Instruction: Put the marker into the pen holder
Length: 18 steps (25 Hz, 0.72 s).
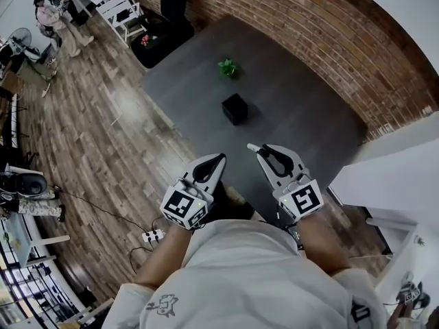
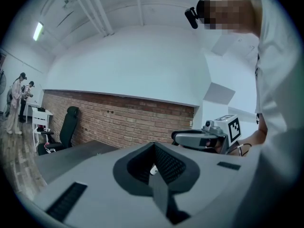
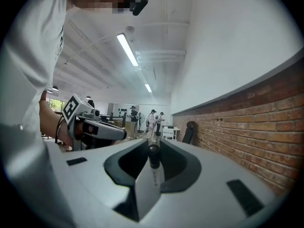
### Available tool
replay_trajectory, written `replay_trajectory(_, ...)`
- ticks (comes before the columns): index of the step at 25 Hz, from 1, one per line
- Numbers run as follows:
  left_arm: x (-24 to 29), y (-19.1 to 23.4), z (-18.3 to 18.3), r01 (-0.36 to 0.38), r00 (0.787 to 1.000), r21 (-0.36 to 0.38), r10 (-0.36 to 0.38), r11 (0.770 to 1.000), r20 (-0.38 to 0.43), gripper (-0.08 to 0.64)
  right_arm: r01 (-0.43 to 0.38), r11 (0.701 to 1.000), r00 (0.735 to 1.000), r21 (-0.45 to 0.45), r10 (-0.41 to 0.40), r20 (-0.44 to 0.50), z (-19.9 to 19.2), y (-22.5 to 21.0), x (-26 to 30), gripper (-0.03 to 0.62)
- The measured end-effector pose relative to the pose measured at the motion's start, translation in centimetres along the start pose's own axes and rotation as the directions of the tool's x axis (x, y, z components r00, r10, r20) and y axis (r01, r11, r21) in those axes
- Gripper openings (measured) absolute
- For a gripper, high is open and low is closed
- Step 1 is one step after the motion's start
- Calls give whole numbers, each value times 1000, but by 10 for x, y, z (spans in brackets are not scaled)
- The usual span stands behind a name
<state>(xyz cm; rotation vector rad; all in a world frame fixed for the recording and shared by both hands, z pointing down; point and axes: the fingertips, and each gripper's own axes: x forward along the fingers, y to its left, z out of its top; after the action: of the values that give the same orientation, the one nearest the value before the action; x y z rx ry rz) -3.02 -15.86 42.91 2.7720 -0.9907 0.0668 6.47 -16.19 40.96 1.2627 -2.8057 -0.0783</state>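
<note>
The pen holder (image 1: 234, 108), a small black cube, stands near the middle of the dark grey table (image 1: 309, 108). My right gripper (image 1: 257, 148) is held in the air short of the table's near edge, shut on a white marker (image 3: 155, 175) with a black cap (image 3: 153, 151). The marker's pale end (image 1: 252, 147) pokes out past the jaw tips. My left gripper (image 1: 219, 157) hangs beside it, jaws together with nothing held. Each gripper shows in the other's view: the right gripper (image 2: 199, 139) and the left gripper (image 3: 95, 127).
A small green plant (image 1: 227, 67) sits on the table beyond the holder. A brick wall (image 1: 329, 33) runs along the table's far side. A white cabinet (image 1: 391, 170) stands at right. A power strip (image 1: 152, 236) lies on the wood floor, and people (image 1: 51, 16) stand far left.
</note>
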Motion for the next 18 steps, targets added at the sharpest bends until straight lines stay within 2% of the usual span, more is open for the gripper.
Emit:
replay_trajectory(9,31,50,-7,47,998,-26,-48,999,-32,12,51,999,998,11,-51,-40,-12,-26,45,80)
replay_trajectory(18,54,99,-19,77,994,-52,-81,996,-71,12,81,995,993,51,-76,-96,-48,-54,99,80)
